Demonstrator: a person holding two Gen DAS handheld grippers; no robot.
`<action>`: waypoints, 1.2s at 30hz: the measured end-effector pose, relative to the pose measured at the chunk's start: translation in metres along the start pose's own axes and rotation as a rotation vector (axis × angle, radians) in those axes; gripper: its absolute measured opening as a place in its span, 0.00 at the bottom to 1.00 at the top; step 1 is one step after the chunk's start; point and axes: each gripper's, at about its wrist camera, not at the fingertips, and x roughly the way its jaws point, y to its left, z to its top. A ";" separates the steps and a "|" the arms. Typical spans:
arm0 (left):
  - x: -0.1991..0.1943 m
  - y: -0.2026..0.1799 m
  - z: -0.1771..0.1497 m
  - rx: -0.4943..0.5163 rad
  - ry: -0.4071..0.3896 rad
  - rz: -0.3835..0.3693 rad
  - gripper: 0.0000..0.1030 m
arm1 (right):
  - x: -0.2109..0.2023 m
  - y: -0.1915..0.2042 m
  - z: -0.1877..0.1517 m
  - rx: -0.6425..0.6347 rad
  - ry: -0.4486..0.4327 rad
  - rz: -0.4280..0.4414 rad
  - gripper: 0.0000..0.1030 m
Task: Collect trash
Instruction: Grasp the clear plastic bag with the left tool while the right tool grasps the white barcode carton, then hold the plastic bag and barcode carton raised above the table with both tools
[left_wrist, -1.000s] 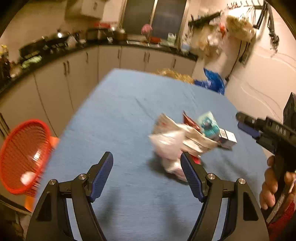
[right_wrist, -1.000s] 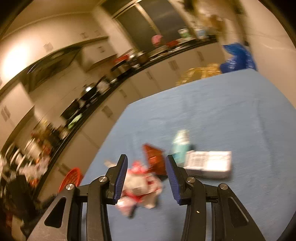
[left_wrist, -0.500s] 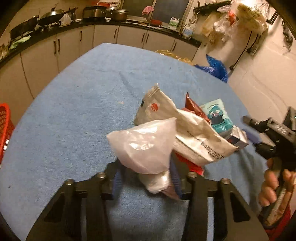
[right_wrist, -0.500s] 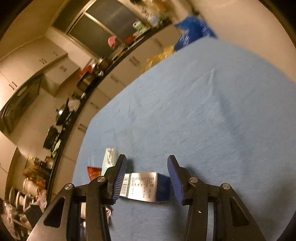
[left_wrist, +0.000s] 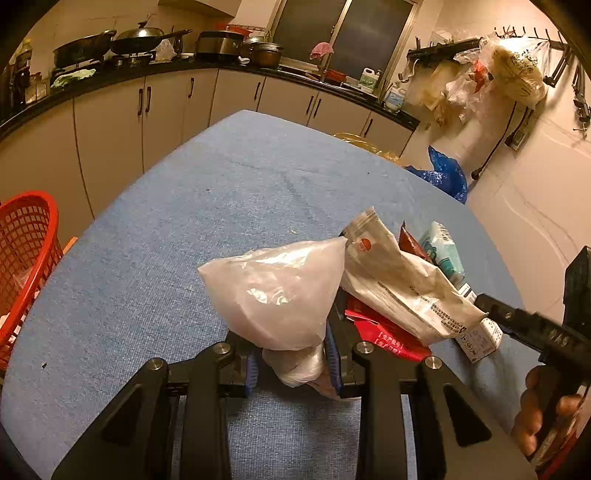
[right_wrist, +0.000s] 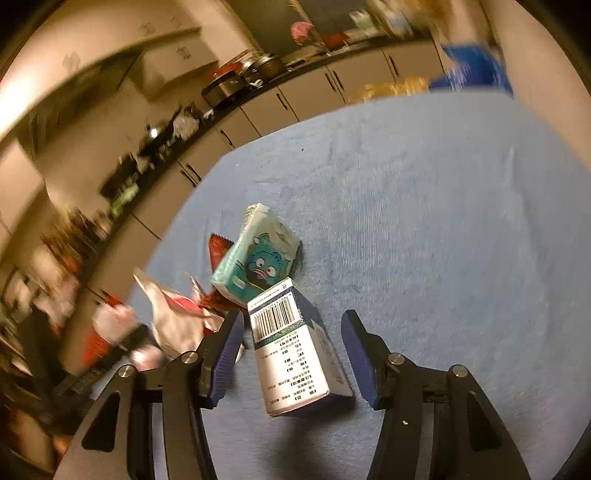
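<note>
My left gripper (left_wrist: 293, 363) is shut on the knotted end of a clear plastic bag (left_wrist: 275, 290), which stands up between the fingers over the blue table (left_wrist: 184, 236). Behind it lie a white printed wrapper (left_wrist: 402, 286), a red packet (left_wrist: 380, 332), a teal cartoon tissue pack (left_wrist: 445, 254) and a white carton (left_wrist: 480, 336). My right gripper (right_wrist: 291, 350) is open with the white and blue carton (right_wrist: 295, 354) lying between its fingers. The teal tissue pack (right_wrist: 258, 254) lies just beyond it. The right gripper also shows in the left wrist view (left_wrist: 532, 325), at the right edge.
A red mesh basket (left_wrist: 26, 254) stands off the table's left edge. Kitchen cabinets and a counter with pots (left_wrist: 147, 44) run along the far side. A blue bag (left_wrist: 447, 177) lies beyond the table's far right corner.
My left gripper has closed on the plastic bag and lifted it slightly. My right gripper has swung around and moved in, so the carton lies between its open fingers.
</note>
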 end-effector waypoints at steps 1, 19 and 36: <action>0.000 -0.001 0.000 0.003 -0.002 0.000 0.27 | 0.003 0.006 -0.002 -0.037 0.012 -0.022 0.57; -0.034 -0.041 -0.004 0.173 -0.206 0.028 0.27 | -0.043 0.039 -0.009 -0.205 -0.287 -0.214 0.36; -0.051 -0.051 -0.009 0.244 -0.308 0.071 0.27 | -0.052 0.078 -0.021 -0.299 -0.396 -0.130 0.36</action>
